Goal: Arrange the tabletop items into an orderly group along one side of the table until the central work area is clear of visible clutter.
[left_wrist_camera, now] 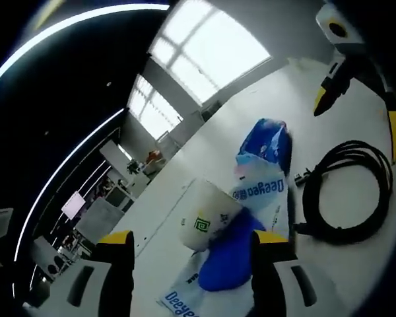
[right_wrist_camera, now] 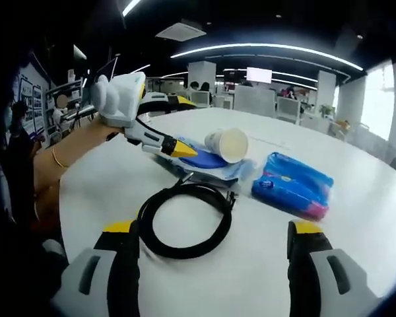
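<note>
cup [right_wrist_camera: 228,144] lying on its side on white table [right_wrist_camera: 317,251].
left gripper [right_wrist_camera: 175,146] jaws wide around cup; right gripper [right_wrist_camera: 211,264] jaws wide, empty, before coiled cable [right_wrist_camera: 185,221].

Open office: bright windows [left_wrist_camera: 208,56], ceiling striplights [right_wrist_camera: 264,47], perhaps desks.

Blue wrapper [left_wrist_camera: 185,300] print cut off at lower frame edge, paper cup [right_wrist_camera: 228,144] partly covering blue pad [right_wrist_camera: 199,160], distant desks at upper right too small to make out
</note>
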